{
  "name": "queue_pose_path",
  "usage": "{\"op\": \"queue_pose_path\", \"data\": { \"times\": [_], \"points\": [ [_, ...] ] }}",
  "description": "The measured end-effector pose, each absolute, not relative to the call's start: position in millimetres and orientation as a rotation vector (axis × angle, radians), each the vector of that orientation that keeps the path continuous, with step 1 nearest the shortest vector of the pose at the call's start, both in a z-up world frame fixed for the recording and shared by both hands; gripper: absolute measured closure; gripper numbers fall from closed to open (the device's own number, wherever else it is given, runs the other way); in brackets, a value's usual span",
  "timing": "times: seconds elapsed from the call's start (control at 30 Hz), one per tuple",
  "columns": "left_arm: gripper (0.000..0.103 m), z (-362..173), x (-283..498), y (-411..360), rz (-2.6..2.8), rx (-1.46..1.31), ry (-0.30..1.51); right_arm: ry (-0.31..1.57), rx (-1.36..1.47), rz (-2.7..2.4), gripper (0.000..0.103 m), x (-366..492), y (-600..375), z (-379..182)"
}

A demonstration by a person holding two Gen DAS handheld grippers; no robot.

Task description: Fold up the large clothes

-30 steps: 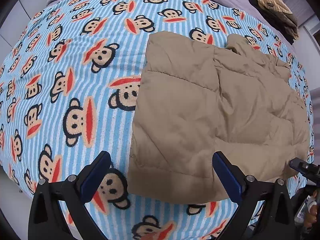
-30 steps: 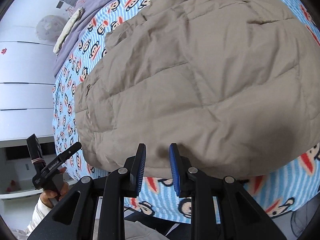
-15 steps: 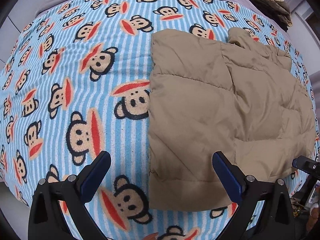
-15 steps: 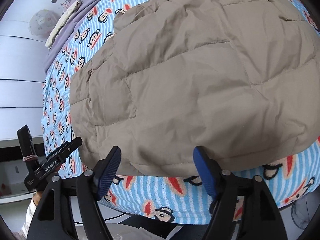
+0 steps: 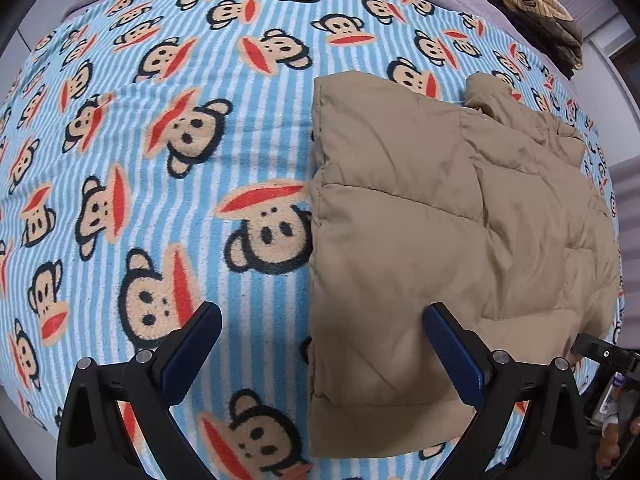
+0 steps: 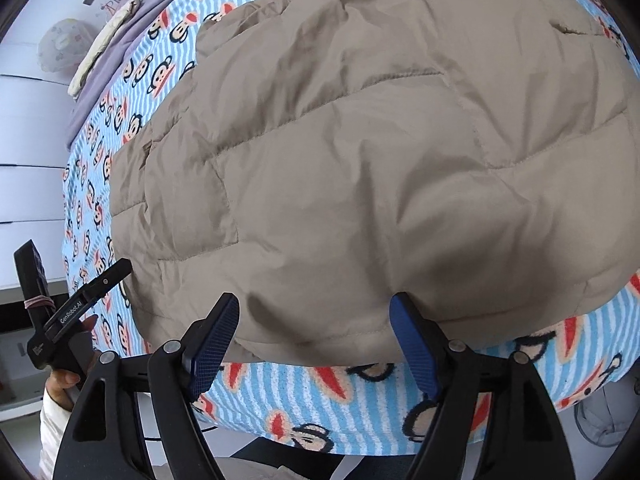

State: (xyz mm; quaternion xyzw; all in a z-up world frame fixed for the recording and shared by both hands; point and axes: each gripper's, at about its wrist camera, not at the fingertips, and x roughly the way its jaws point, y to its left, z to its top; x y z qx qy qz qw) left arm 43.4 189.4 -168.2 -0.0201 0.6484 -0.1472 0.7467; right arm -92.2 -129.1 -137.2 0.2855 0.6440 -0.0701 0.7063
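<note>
A tan quilted padded jacket point(image 5: 432, 240) lies folded on a blue striped monkey-print blanket point(image 5: 140, 168). My left gripper point(image 5: 320, 352) hangs open above the jacket's near left corner, its left finger over the blanket and its right finger over the jacket. In the right wrist view the same jacket point(image 6: 380, 152) fills most of the picture. My right gripper point(image 6: 316, 336) stands open over the jacket's near hem, with nothing pinched between its blue pads. The left gripper's body point(image 6: 72, 312) and a hand holding it show at the left edge there.
A pile of brown and dark clothes point(image 5: 540, 16) lies at the blanket's far right. A lilac sheet point(image 6: 120, 36) with a rolled cream cloth point(image 6: 104, 44) lies beyond the blanket. White drawers point(image 6: 28, 160) stand to the left of the bed, whose near edge runs under both grippers.
The right gripper went from nearly shut to wide open and shifted over the jacket's hem. The left gripper sank and slid left, so the jacket's left edge now lies between its fingers.
</note>
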Motion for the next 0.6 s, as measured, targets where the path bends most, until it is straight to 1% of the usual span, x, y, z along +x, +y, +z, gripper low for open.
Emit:
{"op": "queue_pose_path", "data": {
  "times": [0.07,0.1,0.13,0.17,0.2,0.23,0.3,0.43,0.6],
  "points": [
    [0.001,-172,44,187,-0.32,-0.048,1.423,1.42,0.616,-0.15,0.023,-90,-131,-135],
    [0.001,-174,45,186,-0.31,-0.051,1.428,1.417,0.607,-0.148,0.029,-89,-131,-136],
    [0.001,-176,47,187,-0.309,-0.063,1.435,1.419,0.594,-0.147,0.042,-89,-132,-136],
    [0.001,-179,50,188,-0.313,-0.083,1.442,1.428,0.572,-0.151,0.05,-87,-132,-138],
    [0.001,-181,52,190,-0.318,-0.106,1.447,1.436,0.555,-0.152,0.06,-87,-132,-141],
    [0.001,-184,55,193,-0.325,-0.132,1.452,1.441,0.549,-0.143,0.066,-87,-132,-143],
    [0.001,-189,59,200,-0.377,-0.207,1.465,1.445,0.545,-0.131,0.069,-87,-133,-145],
    [0.001,-211,65,202,-0.644,-0.405,1.55,1.451,0.554,-0.122,0.069,-88,-135,-150],
    [0.001,-236,70,183,-0.781,-0.453,1.601,1.463,0.588,-0.126,0.069,-87,-139,-155]
  ]
}}
